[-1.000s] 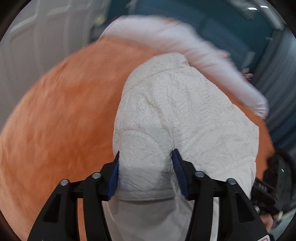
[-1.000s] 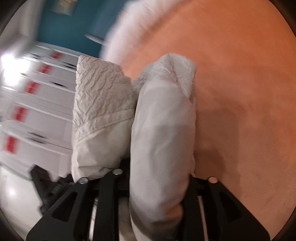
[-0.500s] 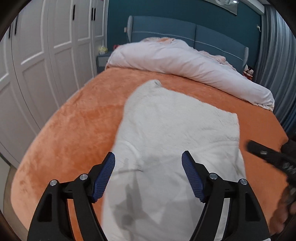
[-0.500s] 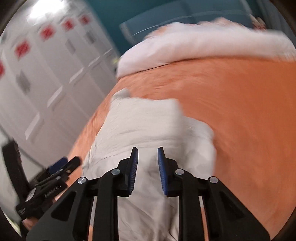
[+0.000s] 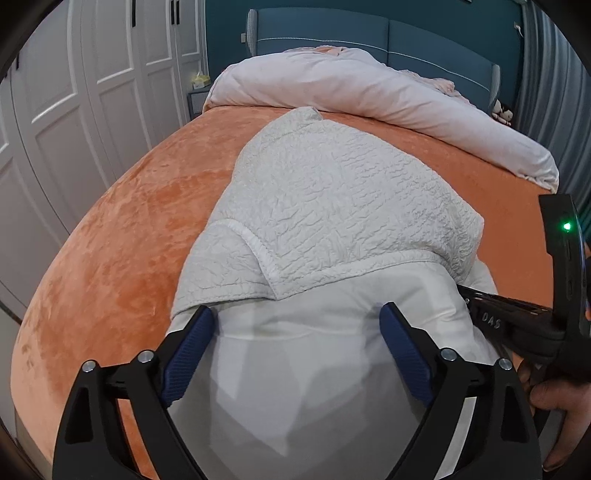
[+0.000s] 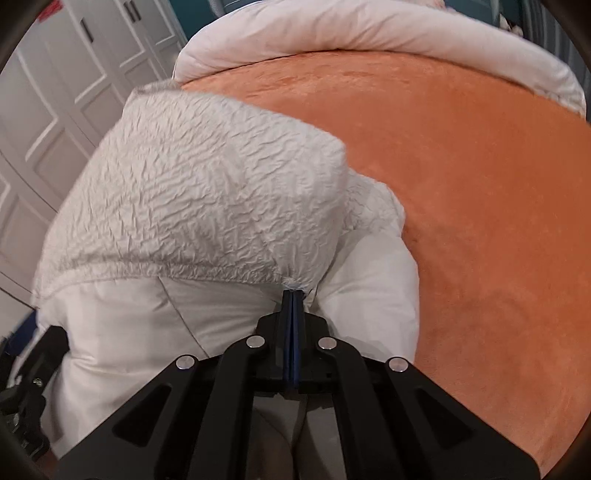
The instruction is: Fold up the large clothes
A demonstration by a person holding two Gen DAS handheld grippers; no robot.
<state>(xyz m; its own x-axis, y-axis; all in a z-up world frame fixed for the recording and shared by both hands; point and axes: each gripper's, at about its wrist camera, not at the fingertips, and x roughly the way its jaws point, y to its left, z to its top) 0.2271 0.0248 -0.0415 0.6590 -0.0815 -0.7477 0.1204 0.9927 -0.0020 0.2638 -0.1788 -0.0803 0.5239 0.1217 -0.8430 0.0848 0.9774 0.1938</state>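
Note:
A white padded garment [image 5: 332, 206] with a crinkled outer side and a smooth lining lies folded in a thick stack on the orange bed [image 5: 110, 240]. My left gripper [image 5: 297, 317] hovers over its near end. Its jaws are opening wide, with the smooth lining between the blue pads [image 5: 190, 350] but untouched by them. In the right wrist view the garment [image 6: 207, 199] fills the left half. My right gripper [image 6: 293, 295] is shut, its tips pinching the gathered hem of the crinkled layer. The right gripper's black body [image 5: 517, 321] shows at the right edge of the left wrist view.
A pale pink duvet [image 5: 369, 92] is bunched across the head of the bed below a blue headboard [image 5: 406, 33]. White wardrobe doors [image 5: 74, 110] stand close on the left. Bare orange bed cover [image 6: 480, 184] spreads to the right of the garment. A hand [image 5: 554, 398] holds the right gripper.
Both grippers let go of the bundled garment, which now lies flat. The left jaws have spread wide. The right jaws have shut onto the crinkled layer's hem.

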